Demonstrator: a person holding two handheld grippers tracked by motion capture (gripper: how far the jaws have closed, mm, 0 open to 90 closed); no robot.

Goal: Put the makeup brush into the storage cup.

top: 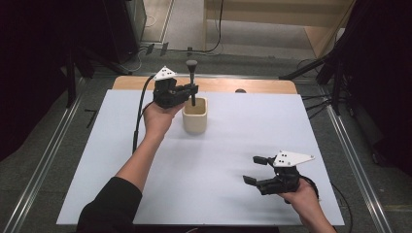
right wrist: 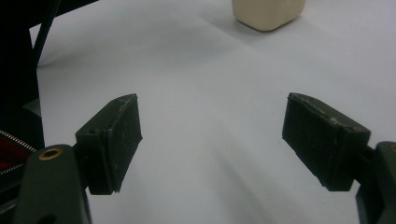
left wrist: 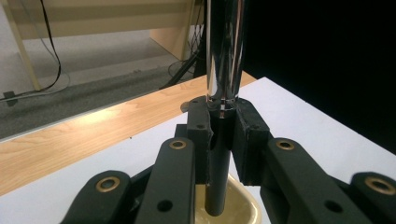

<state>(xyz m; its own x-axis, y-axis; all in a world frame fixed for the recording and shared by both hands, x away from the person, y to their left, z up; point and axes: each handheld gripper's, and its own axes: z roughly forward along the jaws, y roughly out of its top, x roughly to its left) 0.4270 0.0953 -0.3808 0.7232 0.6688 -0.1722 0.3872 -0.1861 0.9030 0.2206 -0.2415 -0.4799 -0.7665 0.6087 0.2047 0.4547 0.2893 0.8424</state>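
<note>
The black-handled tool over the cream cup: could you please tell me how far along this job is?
Done: the left gripper is shut on the black-handled tool, held upright. In hand: the tool's lower end sits inside the cream cup's mouth; whether it touches the bottom is hidden. Left: probably lowering and releasing it. The right gripper waits open above the white sheet.

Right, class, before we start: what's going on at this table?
A person holds a gripper in each hand. The left gripper is shut on a slim tool with a chrome shaft and dark knob, held upright with its lower end inside the cream cup on the white sheet. The right gripper hovers open over the sheet's near right part, holding nothing, well away from the cup.
</note>
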